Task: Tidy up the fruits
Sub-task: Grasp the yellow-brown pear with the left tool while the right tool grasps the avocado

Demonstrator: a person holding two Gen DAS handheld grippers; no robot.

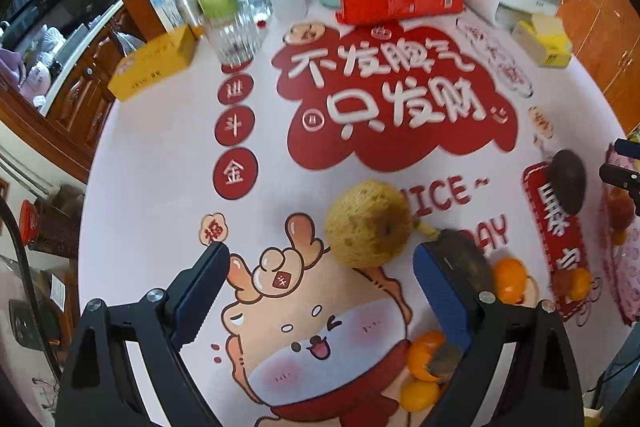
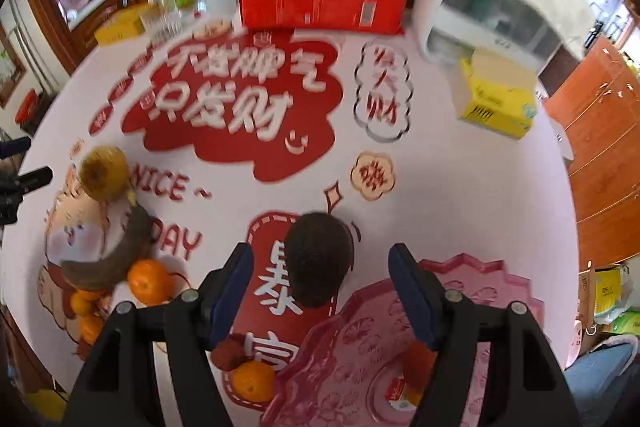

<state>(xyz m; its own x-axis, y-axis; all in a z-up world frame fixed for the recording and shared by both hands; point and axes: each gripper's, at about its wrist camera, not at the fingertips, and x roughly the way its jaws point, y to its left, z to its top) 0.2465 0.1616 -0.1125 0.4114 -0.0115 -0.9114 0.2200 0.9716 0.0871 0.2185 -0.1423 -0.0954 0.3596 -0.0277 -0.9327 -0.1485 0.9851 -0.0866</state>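
Right wrist view: the right tool (image 2: 320, 277) is spread wide and holds nothing. The dark avocado (image 2: 320, 259) lies on the worktop (image 2: 460, 187) just ahead, between the two fingers. The pink tray (image 2: 472, 279) sits beside it, likely the place for the fruit, so the avocado looks like the next pick. Left wrist view: the left tool (image 1: 320, 279) is spread too, also with nothing in it, near the yellow pear (image 1: 368, 223). Small oranges (image 1: 509, 279) lie loose by its right finger, waiting to be put away.
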